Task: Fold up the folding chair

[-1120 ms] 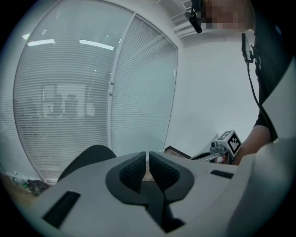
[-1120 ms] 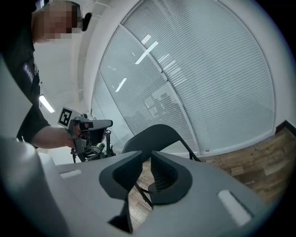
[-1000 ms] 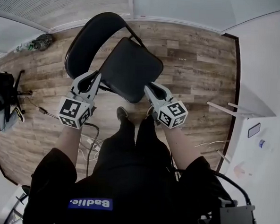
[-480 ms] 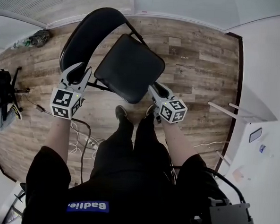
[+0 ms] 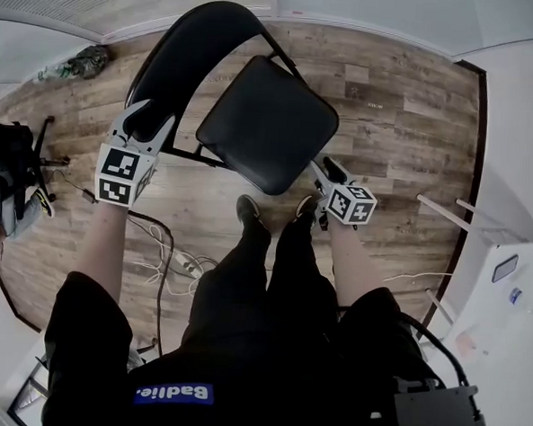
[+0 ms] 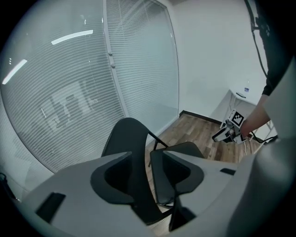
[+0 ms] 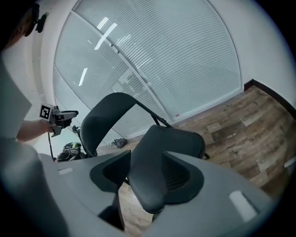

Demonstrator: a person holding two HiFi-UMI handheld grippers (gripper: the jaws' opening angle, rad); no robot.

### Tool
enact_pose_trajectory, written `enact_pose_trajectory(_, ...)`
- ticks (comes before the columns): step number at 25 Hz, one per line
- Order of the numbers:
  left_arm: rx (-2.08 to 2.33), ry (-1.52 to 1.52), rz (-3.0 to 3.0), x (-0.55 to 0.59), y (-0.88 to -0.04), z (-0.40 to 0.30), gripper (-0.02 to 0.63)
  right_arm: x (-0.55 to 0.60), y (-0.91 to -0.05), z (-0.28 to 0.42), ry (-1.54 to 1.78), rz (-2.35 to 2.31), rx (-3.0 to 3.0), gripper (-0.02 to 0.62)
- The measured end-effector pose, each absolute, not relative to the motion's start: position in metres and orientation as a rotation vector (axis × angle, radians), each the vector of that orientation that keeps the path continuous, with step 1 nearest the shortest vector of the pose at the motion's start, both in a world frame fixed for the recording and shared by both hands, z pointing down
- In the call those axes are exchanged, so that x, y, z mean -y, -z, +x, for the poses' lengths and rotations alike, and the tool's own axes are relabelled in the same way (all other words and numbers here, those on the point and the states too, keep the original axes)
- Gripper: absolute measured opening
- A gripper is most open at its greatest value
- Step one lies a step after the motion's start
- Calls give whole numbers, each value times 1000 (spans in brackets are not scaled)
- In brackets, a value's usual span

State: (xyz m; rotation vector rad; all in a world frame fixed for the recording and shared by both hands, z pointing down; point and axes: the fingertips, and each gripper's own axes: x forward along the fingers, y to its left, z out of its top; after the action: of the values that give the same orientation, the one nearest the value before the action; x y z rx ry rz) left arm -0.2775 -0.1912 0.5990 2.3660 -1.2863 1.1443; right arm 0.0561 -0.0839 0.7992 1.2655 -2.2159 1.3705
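One folding chair (image 5: 267, 122) stands unfolded on the wooden floor (image 5: 390, 107) in the upper middle of the head view. Its single black seat is at the centre of the frame. Its single curved black backrest (image 5: 181, 58) rises to the upper left of the seat.

Two grippers are at work, and each carries one marker cube (image 5: 125, 176).

The left gripper (image 5: 155, 115) is at the left of the frame, with its tips at the lower left end of the backrest. In the left gripper view its two jaws stand apart and are opening. The backrest's edge runs up through the gap, and neither pad presses on it.

The right gripper (image 5: 325, 166) is right of centre, at the seat's lower right edge. In the right gripper view its two jaws are also opening. The seat's near edge lies between them, and they are loose around it rather than clamped.

Two shoes (image 5: 249, 211) show just below the seat, between the grippers. One tangle of cables (image 5: 169, 256) lies on the floor at the lower left. Behind the chair, both gripper views show a wall of pale blinds (image 6: 69, 92).
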Motion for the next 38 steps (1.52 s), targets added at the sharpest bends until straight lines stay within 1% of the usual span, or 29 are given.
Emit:
enact_pose_trajectory(9,1368,-1303,2368,228,-606,-319,242,68,-865,56,-1427,1277,2106,234)
enact_pose_trajectory(13,1397,-1285,2297,240,-619,-341,291,63,-897,63,-1453,1294,2042,273)
enact_pose_trajectory(16,1376,-1253,2251,246,-635,-351,307,60,-922,71,-1505,1315,1994,296)
enact_pose_trajectory(19,1348,-1213,2212,253,-649,-357,313,60,-947,77,-1592,1367,1952,335)
enact_pose_trajectory(23,1311,-1207,2192,260,-667,-357,325,59,-977,79,-1687,1399,1939,420)
enact_pose_trajectory(25,1288,-1212,2192,263,-675,-356,325,58,-992,79,-1751,1413,1934,443)
enact_pose_trajectory(38,1241,-1152,2201,276,-697,-350,324,76,-1067,62,-1956,1376,1945,472)
